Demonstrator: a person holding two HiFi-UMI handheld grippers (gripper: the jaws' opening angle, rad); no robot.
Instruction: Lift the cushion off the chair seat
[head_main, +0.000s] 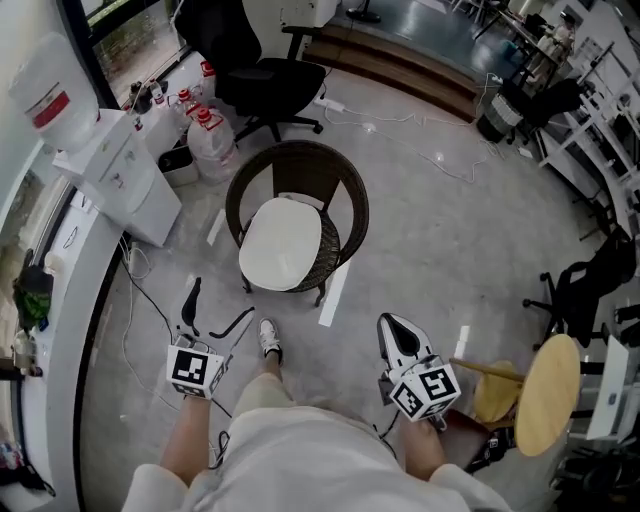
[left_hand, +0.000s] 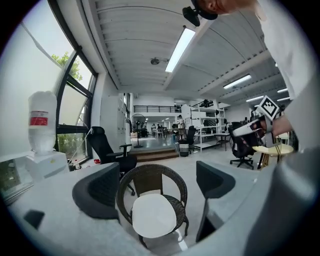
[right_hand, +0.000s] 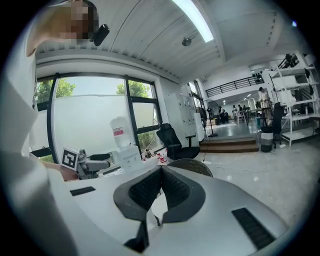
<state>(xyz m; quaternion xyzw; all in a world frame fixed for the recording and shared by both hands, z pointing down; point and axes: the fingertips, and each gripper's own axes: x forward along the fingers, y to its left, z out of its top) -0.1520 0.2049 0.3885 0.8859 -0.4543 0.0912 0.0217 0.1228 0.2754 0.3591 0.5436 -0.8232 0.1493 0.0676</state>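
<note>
Cushion: white oval padded cushion (head_main: 282, 243) lies flat on the seat, covers most of it and reaches towards the front edge. Nothing touches it.
Chair: dark brown wicker chair with a round hooped back (head_main: 300, 152), standing on the grey polished floor (head_main: 450, 250), seat front turned towards the person.
Left gripper: left gripper (left_hand: 156, 185) has its jaws spread wide with nothing between the pads. In its own view the chair and cushion show through the gap, well beyond the tips. In the head view it is on the near side of the chair, to the left of the person's legs, apart from the chair.
Right gripper: right gripper (right_hand: 161, 172) has its jaws brought together, dark pads meeting at the tips, holding nothing. The chair's rim shows just above them, further off. In the head view it is right of the legs, well clear of the chair.
Person: white sneaker (head_main: 269, 338) on the floor between the two grippers, near the chair front.
Surroundings: black office chair (head_main: 262, 70) behind the wicker chair. White water dispenser (head_main: 125, 175) to the left, clear jugs with red caps (head_main: 212, 140) beside it. Round pale wooden stool (head_main: 548, 395) at lower right.
</note>
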